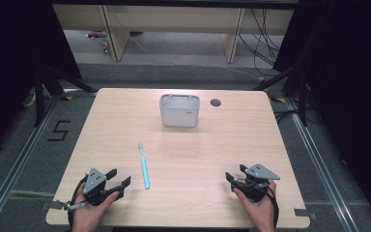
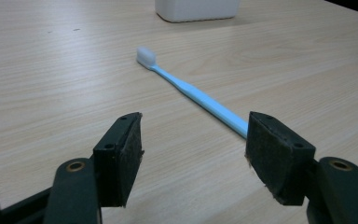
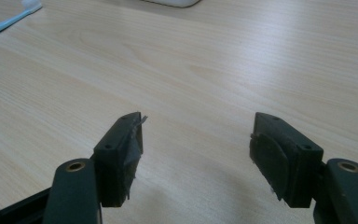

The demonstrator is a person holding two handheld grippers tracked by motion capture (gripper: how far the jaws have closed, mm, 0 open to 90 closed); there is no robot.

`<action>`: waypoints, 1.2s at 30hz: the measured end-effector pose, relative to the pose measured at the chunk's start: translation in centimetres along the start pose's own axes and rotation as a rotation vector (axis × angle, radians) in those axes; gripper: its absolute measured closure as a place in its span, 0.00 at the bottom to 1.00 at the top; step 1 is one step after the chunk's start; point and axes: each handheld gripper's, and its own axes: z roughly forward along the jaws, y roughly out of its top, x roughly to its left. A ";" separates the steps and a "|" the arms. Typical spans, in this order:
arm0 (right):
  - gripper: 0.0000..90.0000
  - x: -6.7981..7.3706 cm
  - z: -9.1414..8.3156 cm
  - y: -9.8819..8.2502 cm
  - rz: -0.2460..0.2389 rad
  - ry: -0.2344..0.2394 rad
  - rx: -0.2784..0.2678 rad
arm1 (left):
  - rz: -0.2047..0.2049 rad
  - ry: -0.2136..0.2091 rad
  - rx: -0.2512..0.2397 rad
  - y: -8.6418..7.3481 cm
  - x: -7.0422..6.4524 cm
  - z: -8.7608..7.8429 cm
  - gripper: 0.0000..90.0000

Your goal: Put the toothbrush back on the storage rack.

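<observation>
A light blue toothbrush with a white head lies flat on the wooden table, head pointing away from me. In the left gripper view the toothbrush runs diagonally, its handle end passing behind the right jaw. My left gripper rests near the front left edge, just left of the handle end, jaws wide open and empty. My right gripper sits at the front right, also open and empty. A white rectangular holder stands at the far middle of the table.
A round cable hole sits in the tabletop right of the holder. The toothbrush head and the holder's base peek in at the top of the right gripper view. Bare wood lies between the two grippers.
</observation>
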 end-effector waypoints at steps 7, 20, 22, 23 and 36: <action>0.38 0.1 0.0 0.0 -0.003 -0.002 0.002 | 0.062 -0.017 0.052 2.3 -0.7 1.0 0.41; 0.38 0.0 0.0 0.0 0.000 -0.001 0.004 | 0.005 -0.030 0.229 4.6 -1.7 2.6 0.43; 0.38 0.0 0.0 0.0 -0.001 -0.009 0.003 | 0.019 -0.027 0.259 5.3 -1.8 2.8 0.44; 0.38 0.0 0.0 0.0 -0.001 -0.009 0.003 | 0.020 -0.024 0.271 5.6 -1.9 3.0 0.44; 0.38 0.3 -0.1 0.0 0.056 0.004 0.013 | 0.005 0.027 0.468 8.8 -1.7 5.5 0.43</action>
